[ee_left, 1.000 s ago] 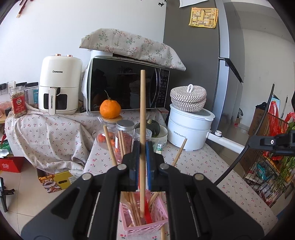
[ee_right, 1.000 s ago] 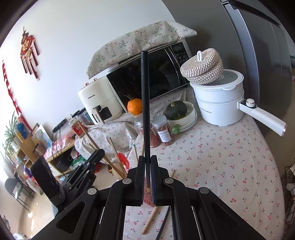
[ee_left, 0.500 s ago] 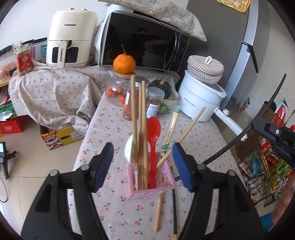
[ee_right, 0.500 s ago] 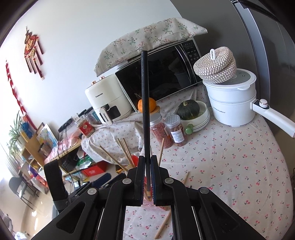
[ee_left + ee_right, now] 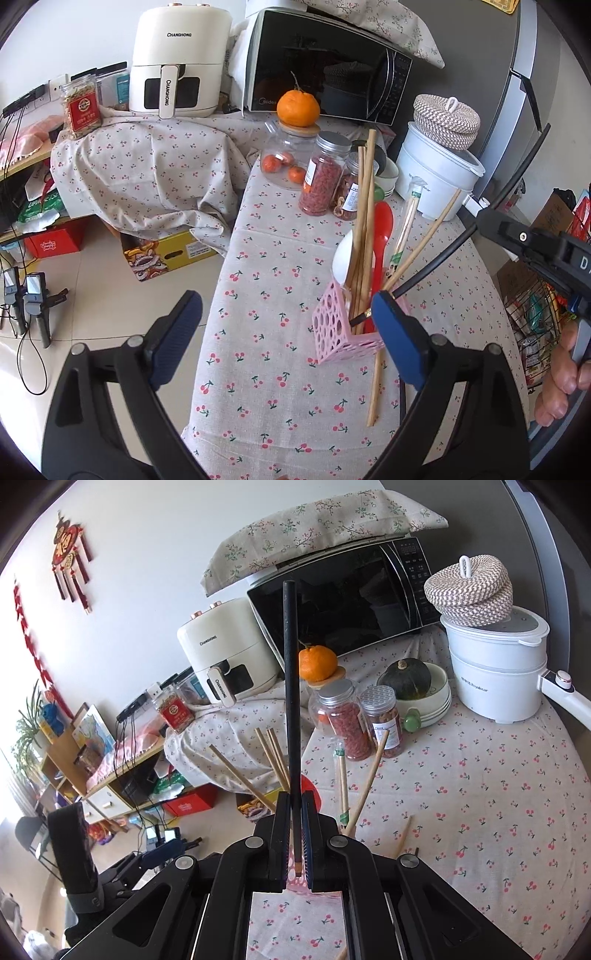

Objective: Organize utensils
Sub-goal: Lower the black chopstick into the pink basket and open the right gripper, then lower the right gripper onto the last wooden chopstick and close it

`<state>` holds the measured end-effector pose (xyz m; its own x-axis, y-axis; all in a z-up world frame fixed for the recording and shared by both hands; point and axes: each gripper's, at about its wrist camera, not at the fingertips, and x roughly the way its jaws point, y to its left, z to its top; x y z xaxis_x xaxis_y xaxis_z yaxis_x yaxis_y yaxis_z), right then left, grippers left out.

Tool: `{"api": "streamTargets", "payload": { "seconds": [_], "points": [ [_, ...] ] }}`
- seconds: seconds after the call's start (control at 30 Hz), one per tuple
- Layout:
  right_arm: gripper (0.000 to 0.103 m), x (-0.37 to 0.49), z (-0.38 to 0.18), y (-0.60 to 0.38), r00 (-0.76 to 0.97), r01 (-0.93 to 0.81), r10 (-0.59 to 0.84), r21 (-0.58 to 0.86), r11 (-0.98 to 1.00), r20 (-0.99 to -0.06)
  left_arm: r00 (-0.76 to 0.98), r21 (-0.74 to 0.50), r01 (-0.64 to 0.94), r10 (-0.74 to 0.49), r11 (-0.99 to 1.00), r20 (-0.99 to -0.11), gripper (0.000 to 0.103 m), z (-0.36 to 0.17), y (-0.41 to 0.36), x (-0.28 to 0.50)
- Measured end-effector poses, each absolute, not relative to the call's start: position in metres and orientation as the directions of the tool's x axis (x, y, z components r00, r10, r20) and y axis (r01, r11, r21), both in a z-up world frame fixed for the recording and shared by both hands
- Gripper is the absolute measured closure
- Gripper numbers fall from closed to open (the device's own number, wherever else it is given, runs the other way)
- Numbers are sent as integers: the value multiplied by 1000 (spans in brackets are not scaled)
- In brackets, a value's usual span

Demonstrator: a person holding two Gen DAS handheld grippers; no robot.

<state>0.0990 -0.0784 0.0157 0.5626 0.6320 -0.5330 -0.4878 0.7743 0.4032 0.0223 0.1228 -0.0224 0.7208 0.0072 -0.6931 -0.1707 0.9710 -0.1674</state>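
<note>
A pink perforated holder [image 5: 341, 334] stands on the cherry-print tablecloth [image 5: 273, 280]. It holds several wooden chopsticks [image 5: 364, 221], a red spoon [image 5: 380, 236] and a white spoon [image 5: 341, 258]. My left gripper [image 5: 291, 328] is open and empty, just in front of the holder. My right gripper [image 5: 294, 834] is shut on a black chopstick [image 5: 291, 686] that stands upright; in the left wrist view its lower tip [image 5: 360, 318] sits at the holder's mouth. One wooden chopstick [image 5: 375, 384] lies on the cloth beside the holder.
Two spice jars [image 5: 325, 177], a glass jar with an orange on top [image 5: 295, 110], a white cooker with a woven lid [image 5: 439, 162], a microwave [image 5: 325, 74] and an air fryer [image 5: 177, 62] stand behind. The table's left edge drops to the floor.
My left gripper let go of a wooden chopstick into the holder, opened wide and drew back. My right gripper brought the black chopstick over to the holder.
</note>
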Motion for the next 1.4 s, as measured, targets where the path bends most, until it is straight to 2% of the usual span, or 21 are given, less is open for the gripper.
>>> {"api": "streamTargets", "payload": {
  "seconds": [0.2,0.4,0.57,0.63,0.7,0.87,1.0,1.3,1.37,1.4],
  "points": [
    [96,106,-1,-54,548,-510,618,361,781,-563,705,-186,-182,-4,965,-709,10,-26,128,22],
    [91,108,2,-66,546,-511,653,409,756,-525,689,-214,-155,-50,964,-723,10,-29,121,20],
    [76,98,23,-96,574,-504,668,439,744,-473,665,-245,-118,-107,962,-739,10,-34,107,19],
    [60,93,27,-108,591,-497,656,428,755,-470,658,-243,-107,-115,964,-744,10,-36,101,18],
    [55,89,27,-120,608,-480,635,416,772,-477,645,-242,-98,-123,965,-754,10,-40,95,18],
    [49,87,11,-143,610,-427,565,369,825,-556,612,-256,-71,-161,964,-775,10,-49,79,21],
    [36,90,-8,-159,599,-383,511,341,859,-617,583,-255,-57,-175,965,-793,10,-56,69,23],
    [35,106,-68,-159,499,-357,435,279,891,-750,508,-277,-57,-211,959,-835,10,-78,66,30],
    [45,113,-80,-155,467,-359,439,290,887,-768,504,-287,-65,-217,956,-836,10,-78,68,31],
    [61,117,-85,-153,448,-365,455,307,879,-770,503,-293,-68,-220,954,-835,10,-78,71,32]
  ]
}}
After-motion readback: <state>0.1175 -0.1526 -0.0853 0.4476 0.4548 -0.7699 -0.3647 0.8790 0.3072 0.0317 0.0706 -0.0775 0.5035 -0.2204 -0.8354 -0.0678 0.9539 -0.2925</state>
